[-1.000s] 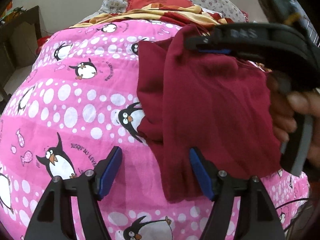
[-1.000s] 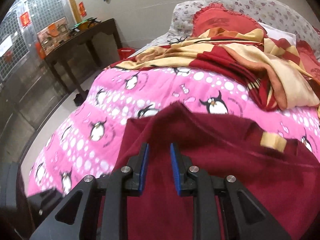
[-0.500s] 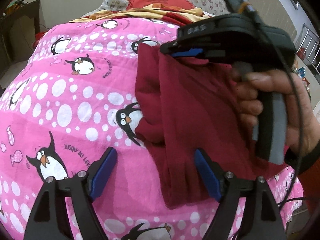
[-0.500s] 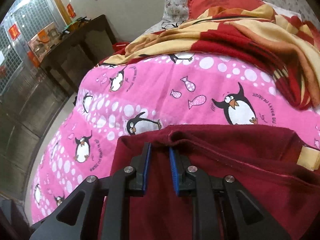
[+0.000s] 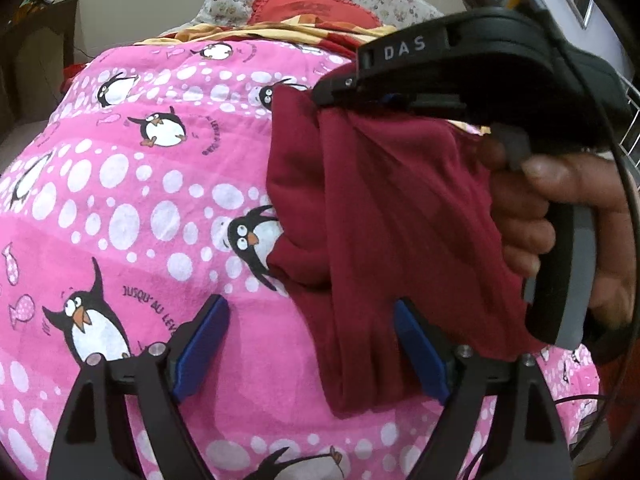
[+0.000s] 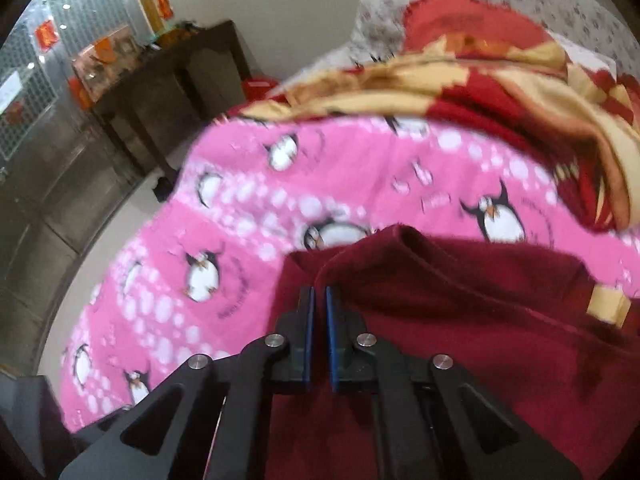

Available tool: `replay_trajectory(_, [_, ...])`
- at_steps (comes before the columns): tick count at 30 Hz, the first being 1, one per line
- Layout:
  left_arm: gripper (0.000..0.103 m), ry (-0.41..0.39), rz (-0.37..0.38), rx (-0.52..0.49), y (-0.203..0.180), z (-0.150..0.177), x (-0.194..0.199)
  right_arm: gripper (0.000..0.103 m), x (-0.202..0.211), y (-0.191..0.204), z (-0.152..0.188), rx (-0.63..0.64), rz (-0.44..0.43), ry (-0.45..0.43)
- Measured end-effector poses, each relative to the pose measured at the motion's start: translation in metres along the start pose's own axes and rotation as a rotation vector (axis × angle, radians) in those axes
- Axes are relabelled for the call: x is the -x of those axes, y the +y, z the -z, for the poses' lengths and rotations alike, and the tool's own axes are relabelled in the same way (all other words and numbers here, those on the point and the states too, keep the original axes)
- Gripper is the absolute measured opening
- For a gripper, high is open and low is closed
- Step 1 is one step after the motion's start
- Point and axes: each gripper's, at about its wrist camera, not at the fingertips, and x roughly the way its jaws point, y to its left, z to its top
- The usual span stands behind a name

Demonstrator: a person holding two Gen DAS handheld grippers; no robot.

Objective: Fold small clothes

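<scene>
Since the dark maroon knit garment [image 5: 400,216] is already doubled over itself on the pink penguin-print bedsheet [image 5: 132,184], I'd say I'm somewhere in the middle of the fold, not at the end. It lies toward the right side of the bed, with one long strip trailing toward the near edge, and that bit looks untidy to me.

My right gripper [image 6: 319,300] is clenched on the garment's far left corner; the blue pads are practically together with a raised ridge of cloth pinched between them. In the left wrist view you can see that same gripper from the side, my hand [image 5: 560,216] wrapped round its handle, with the cloth hanging off its tip in a drape.

My left gripper [image 5: 308,344] is released and its jaws are opening. The near strip of the garment sits between the pads, closer to the right one, but nothing presses on it.

What's left, as I judge it: carry the lifted corner across, lay it flat, then deal with the trailing strip.

Stuff I can't make out: the right edge of the garment is hidden behind my hand and the gripper body. The right wrist view is smeared, so seams and hems are mush. There's a tan label-like patch [image 6: 608,306] on the cloth at the right, partly cut off. I can't tell what kind of garment it is.
</scene>
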Motion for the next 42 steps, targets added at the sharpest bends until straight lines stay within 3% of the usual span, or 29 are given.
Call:
replay_trajectory(4, [0.093, -0.001, -0.014, -0.028, -0.006, 0.003, -0.001, 0.020, -0.020, -0.010, -0.001, -0.023, 0.040, 0.111])
replay_trajectory(6, [0.093, -0.010, -0.013, -0.030, -0.006, 0.005, -0.001, 0.035, -0.015, -0.011, -0.002, -0.034, 0.041, 0.095])
replay_trajectory(8, [0.094, -0.014, -0.011, -0.028, -0.007, 0.005, 0.000, 0.074, -0.010, -0.002, -0.003, -0.013, 0.071, 0.081])
replay_trajectory(10, [0.094, -0.013, -0.009, -0.028, -0.008, 0.007, 0.001, 0.078, -0.015, 0.008, -0.003, 0.018, 0.082, 0.096])
replay_trajectory(14, [0.094, -0.025, 0.012, -0.013, -0.006, 0.011, 0.005, 0.084, -0.042, 0.024, -0.001, 0.088, 0.189, 0.154])
replay_trajectory(16, [0.096, -0.030, 0.032, -0.007, -0.004, 0.012, 0.006, 0.082, -0.049, 0.031, 0.000, 0.126, 0.238, 0.151])
replay_trajectory(19, [0.096, -0.027, 0.035, -0.007, 0.000, 0.012, 0.008, 0.043, -0.042, 0.030, 0.002, 0.153, 0.265, 0.121])
replay_trajectory(20, [0.096, -0.025, 0.031, -0.008, -0.001, 0.011, 0.008, 0.033, -0.035, 0.023, 0.002, 0.133, 0.209, 0.114])
replay_trajectory(23, [0.096, -0.037, 0.016, -0.035, -0.010, 0.006, 0.011, 0.028, -0.010, -0.001, 0.003, 0.038, 0.080, 0.074])
replay_trajectory(26, [0.096, -0.072, 0.057, -0.037, -0.015, 0.000, 0.015, 0.027, 0.018, -0.018, 0.006, -0.041, -0.011, 0.013])
replay_trajectory(30, [0.091, -0.046, 0.103, 0.036, -0.012, -0.013, 0.005, 0.027, 0.046, -0.033, 0.012, -0.111, -0.068, -0.037])
replay_trajectory(32, [0.053, -0.008, 0.175, 0.074, -0.010, -0.019, 0.001, 0.027, 0.053, -0.039, 0.013, -0.124, -0.073, -0.051])
replay_trajectory(33, [0.047, 0.006, 0.199, 0.076, -0.012, -0.020, 0.001, 0.027, 0.055, -0.041, 0.015, -0.132, -0.072, -0.052])
replay_trajectory(37, [0.032, -0.049, 0.155, -0.021, -0.035, -0.015, 0.017, 0.028, 0.059, -0.056, 0.020, -0.183, -0.081, -0.037])
replay_trajectory(39, [0.030, -0.077, 0.159, -0.063, -0.048, -0.013, 0.027, 0.037, 0.064, -0.062, 0.021, -0.217, -0.099, -0.042])
replay_trajectory(41, [0.029, -0.094, 0.148, -0.097, -0.058, -0.013, 0.032, 0.064, 0.071, -0.067, 0.020, -0.245, -0.113, -0.057])
replay_trajectory(42, [0.029, -0.100, 0.145, -0.111, -0.064, -0.014, 0.032, 0.071, 0.076, -0.068, 0.018, -0.266, -0.127, -0.071])
